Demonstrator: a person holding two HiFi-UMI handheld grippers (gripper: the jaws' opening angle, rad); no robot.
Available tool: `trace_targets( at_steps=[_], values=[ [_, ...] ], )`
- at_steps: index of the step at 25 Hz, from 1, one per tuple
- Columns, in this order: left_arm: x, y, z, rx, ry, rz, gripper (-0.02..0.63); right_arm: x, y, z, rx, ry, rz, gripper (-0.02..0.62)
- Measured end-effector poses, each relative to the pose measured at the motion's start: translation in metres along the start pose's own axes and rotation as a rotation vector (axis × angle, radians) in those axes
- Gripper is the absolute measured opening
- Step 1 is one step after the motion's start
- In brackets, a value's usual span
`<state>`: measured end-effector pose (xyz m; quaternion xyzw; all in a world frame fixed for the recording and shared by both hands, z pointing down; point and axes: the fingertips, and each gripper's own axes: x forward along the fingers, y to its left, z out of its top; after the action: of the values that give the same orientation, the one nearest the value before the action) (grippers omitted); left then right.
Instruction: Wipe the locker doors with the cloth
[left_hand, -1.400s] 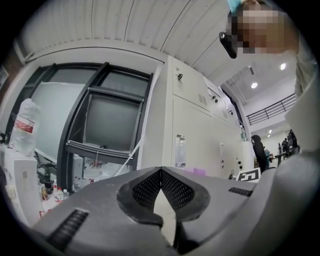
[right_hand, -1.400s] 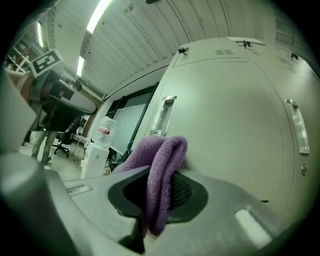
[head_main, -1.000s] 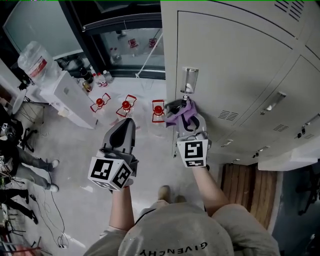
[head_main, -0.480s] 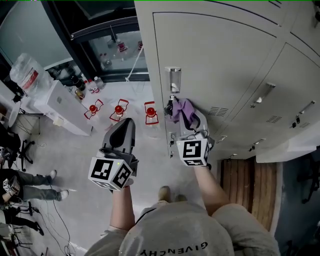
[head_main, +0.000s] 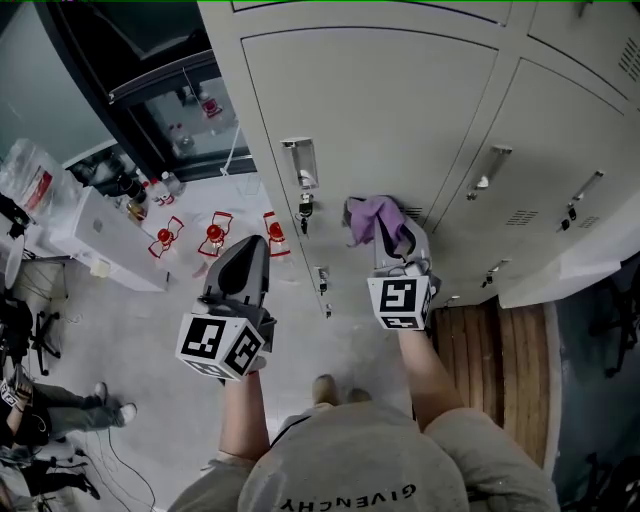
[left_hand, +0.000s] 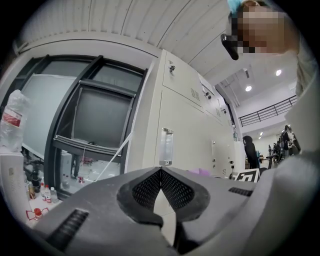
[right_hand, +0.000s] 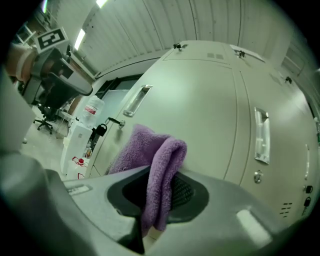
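Note:
A bank of pale grey locker doors fills the upper right of the head view. My right gripper is shut on a purple cloth and presses it against a locker door, right of that door's handle and padlock. From the right gripper view the cloth hangs folded between the jaws. My left gripper is held off the lockers to the left, jaws shut with nothing in them; it faces the locker side and a window.
Red-topped bottles stand on the floor by the locker base. A white cabinet and a dark window frame are at left. A wooden panel lies at lower right. People stand far left.
The right gripper with the cloth has slid rightward across the door, away from the handle and padlock. The left gripper has kept its place in the view.

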<state>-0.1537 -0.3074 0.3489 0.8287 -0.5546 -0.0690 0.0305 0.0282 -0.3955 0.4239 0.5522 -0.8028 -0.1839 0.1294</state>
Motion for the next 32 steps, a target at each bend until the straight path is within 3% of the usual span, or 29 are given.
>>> trace_targets(
  at_steps=[13, 27, 32],
  values=[
    [0.014, -0.026, 0.002, 0.011, -0.005, -0.06, -0.002, -0.021, -0.067, -0.031, 0.019, 0.06, -0.109, 0.074],
    [0.005, -0.028, 0.005, 0.018, -0.01, -0.062, -0.002, -0.03, -0.094, -0.04, 0.112, 0.101, -0.143, 0.077],
    [0.0, -0.025, 0.006, 0.025, -0.009, -0.053, -0.002, -0.043, -0.1, -0.022, 0.172, 0.04, -0.149, 0.069]
  ],
)
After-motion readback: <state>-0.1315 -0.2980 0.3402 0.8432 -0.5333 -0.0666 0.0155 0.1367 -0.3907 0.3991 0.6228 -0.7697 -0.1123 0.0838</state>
